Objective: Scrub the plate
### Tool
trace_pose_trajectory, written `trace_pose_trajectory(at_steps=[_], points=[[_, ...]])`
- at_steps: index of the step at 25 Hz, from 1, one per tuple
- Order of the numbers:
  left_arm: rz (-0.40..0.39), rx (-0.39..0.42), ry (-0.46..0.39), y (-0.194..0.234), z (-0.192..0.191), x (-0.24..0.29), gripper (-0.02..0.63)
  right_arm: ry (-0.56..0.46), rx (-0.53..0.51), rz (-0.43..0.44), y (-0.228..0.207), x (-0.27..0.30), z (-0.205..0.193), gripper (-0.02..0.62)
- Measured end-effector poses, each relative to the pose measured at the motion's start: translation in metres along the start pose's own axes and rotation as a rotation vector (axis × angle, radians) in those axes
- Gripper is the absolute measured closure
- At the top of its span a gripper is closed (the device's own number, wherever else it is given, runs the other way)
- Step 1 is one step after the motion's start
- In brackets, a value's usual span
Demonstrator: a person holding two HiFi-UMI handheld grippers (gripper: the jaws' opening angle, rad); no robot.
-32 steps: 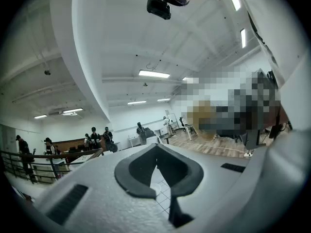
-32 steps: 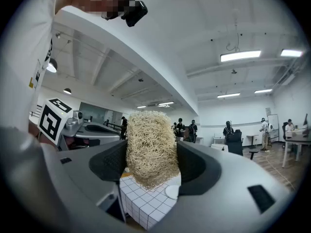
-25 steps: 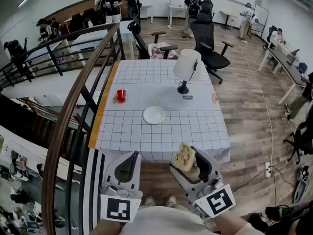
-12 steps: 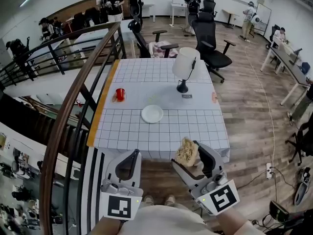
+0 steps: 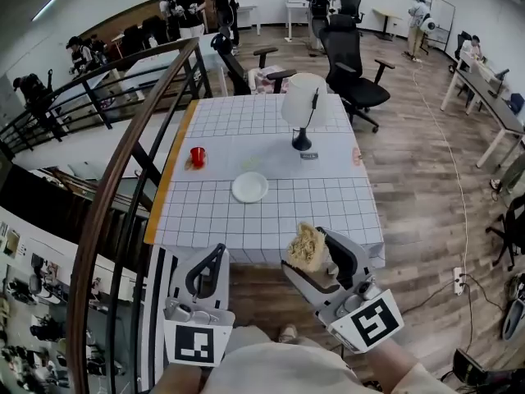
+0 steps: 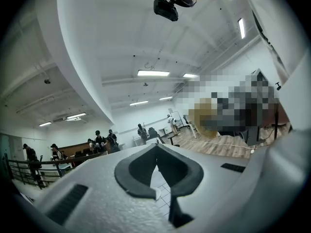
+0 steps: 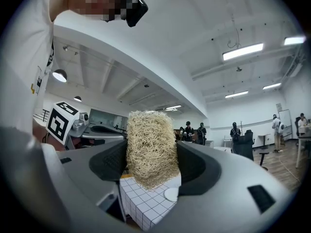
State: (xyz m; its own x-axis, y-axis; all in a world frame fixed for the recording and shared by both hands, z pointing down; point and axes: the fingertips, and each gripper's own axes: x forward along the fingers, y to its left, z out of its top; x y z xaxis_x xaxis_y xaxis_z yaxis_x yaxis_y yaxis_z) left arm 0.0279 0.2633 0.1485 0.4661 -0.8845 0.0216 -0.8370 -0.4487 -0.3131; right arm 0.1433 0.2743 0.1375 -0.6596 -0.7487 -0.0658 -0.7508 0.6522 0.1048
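Note:
A white plate (image 5: 249, 187) lies near the middle of the grid-patterned table (image 5: 328, 212); it also shows small in the right gripper view (image 7: 171, 194). My right gripper (image 5: 314, 251) is held short of the table's near edge, shut on a straw-coloured scrubber (image 5: 305, 249) that bulges up between the jaws (image 7: 150, 148). My left gripper (image 5: 215, 255) hangs beside it on the left, also short of the table, its jaws shut with nothing between them (image 6: 156, 147).
A red cup (image 5: 197, 156) stands at the table's left side. A white-shaded lamp (image 5: 303, 109) stands at the back, with a small card (image 5: 308, 157) by its base. A curved railing (image 5: 123, 195) runs along the left. Office chairs (image 5: 354, 64) and people stand beyond.
The view has shifted slightly; table and plate sit a little higher and further left. Both grippers stay low near my body, the right still holding the scrubber.

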Motion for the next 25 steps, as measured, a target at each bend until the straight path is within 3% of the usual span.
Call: trace_pose_trajectory(at_steps=[10, 17, 25], points=[[-0.005, 0.0, -0.008, -0.013, 0.01, 0.013, 0.592, -0.011, -0.022, -0.025, -0.03, -0.004, 0.007, 0.293], [-0.016, -0.053, -0.057, -0.004, 0.012, 0.045, 0.592, -0.013, -0.036, -0.059, -0.028, 0.048, 0.003, 0.293], [-0.022, -0.12, -0.035, 0.022, -0.016, 0.074, 0.592, 0.041, -0.075, -0.095, -0.04, 0.09, -0.018, 0.293]])
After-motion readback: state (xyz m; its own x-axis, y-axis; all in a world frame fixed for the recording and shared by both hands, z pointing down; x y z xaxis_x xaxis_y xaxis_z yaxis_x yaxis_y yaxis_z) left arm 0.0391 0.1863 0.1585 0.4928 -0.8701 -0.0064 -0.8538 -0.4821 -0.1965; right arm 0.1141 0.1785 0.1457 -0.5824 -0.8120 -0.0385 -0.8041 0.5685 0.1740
